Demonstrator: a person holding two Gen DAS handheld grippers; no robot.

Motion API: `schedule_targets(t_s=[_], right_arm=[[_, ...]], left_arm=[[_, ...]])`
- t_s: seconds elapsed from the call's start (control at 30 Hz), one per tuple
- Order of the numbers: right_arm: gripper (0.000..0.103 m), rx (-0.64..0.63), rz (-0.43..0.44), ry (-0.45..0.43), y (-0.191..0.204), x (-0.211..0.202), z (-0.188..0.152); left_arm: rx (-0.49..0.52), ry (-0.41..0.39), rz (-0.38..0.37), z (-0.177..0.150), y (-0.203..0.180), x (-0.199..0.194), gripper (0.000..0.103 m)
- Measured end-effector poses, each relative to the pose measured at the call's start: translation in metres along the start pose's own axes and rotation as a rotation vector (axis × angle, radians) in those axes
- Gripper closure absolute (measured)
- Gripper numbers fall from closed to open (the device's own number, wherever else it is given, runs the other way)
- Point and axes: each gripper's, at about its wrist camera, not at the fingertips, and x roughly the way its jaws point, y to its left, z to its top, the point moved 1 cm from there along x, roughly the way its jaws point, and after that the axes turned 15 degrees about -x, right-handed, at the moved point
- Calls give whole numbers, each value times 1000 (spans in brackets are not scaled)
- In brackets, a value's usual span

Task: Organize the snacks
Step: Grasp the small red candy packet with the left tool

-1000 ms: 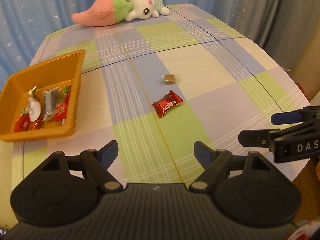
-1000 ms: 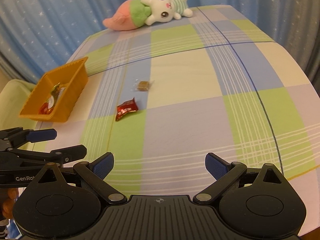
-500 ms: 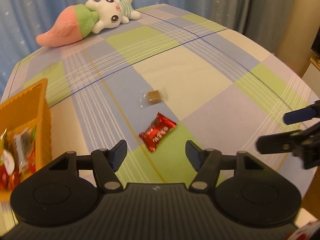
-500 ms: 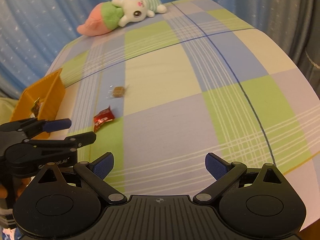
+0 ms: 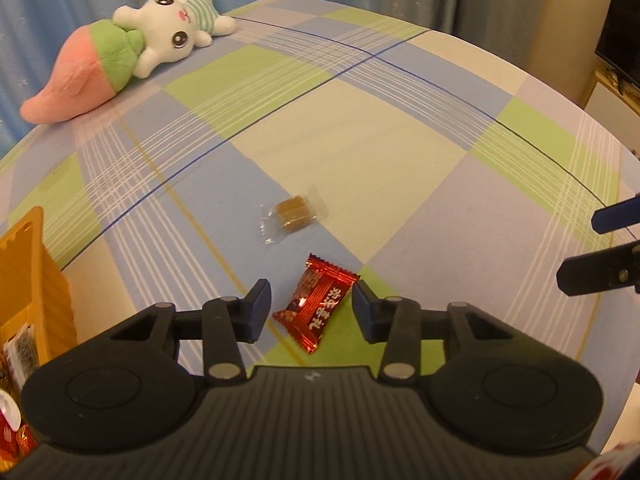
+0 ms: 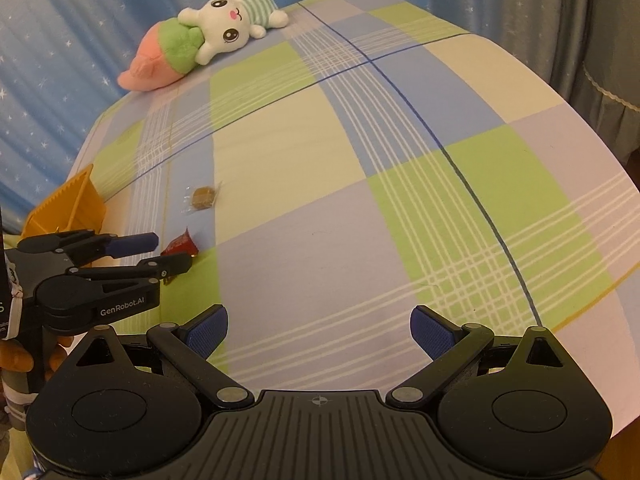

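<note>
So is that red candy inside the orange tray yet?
Out: the red foil-wrapped candy lies on the checked tablecloth, apart from the orange plastic tray.

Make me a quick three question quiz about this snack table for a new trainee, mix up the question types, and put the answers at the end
1. True or false: the left tongs are shut on the red candy.
2. Which snack lies farther from the left tongs? A. the red candy B. the brown candy in clear wrap
3. Fill in: the plush rabbit lies at the table's ____ edge, by the curtain.

Key: 1 false, the jaws stand open either side of it. 2 B. 3 far.
</note>
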Motion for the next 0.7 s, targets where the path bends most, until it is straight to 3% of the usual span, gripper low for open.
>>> schedule_targets(t_s=[0.1, 0.3, 0.5, 0.7], right_arm=[[6, 4, -3, -3, 1, 1, 2], [6, -2, 9, -20, 5, 3, 4], [6, -75, 37, -71, 20, 11, 11], [29, -215, 87, -104, 39, 35, 21]], left_arm=[[-5, 16, -15, 1, 1, 3, 75], [-25, 15, -25, -1, 7, 0, 78], [-115, -9, 4, -3, 25, -13, 79], [-205, -39, 43, -3, 46, -32, 79]])
